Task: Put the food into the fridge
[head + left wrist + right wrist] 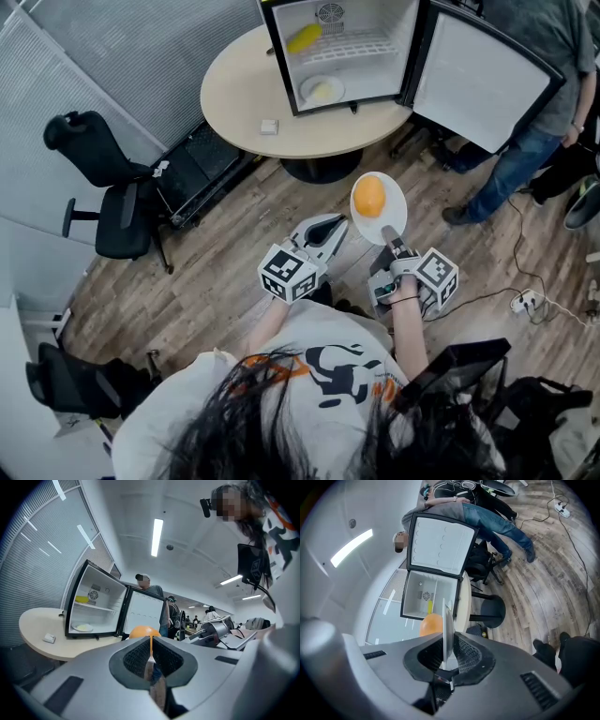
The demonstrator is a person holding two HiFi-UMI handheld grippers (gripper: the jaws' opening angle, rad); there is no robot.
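**Carrying stage; the fridge is not yet reached.**

- **Left hand-held gripper (330,225):** The jaws are drawn together on nothing. It sits idle just to the left of the load.
- **Right hand-held gripper (390,244):** The jaws are clamped on the near rim of 1 white plate (394,214). The plate extends ahead of the jaws and carries 1 orange (369,196) near its centre, beyond the pads and untouched by them.
- **Technique, as judged:** The orange is round and lies loose, so the plate should be kept level and advanced slowly. A rim grip leaves the far edge prone to sag, and the free left hand-held gripper could steady it from below.
- **Target:** The open fridge (375,23) stands on the round desk (239,94), well ahead of both hand-held grippers. Its door (478,80) is swung to the right of the approach line.
- **Inside the fridge:** A yellow item (304,38) occupies the upper shelf, and a dish (322,91) sits on the floor at left. The bare floor to the right of that dish seems the likelier spot.
- **Beyond the door:** A bystander (539,56) stands farther right.
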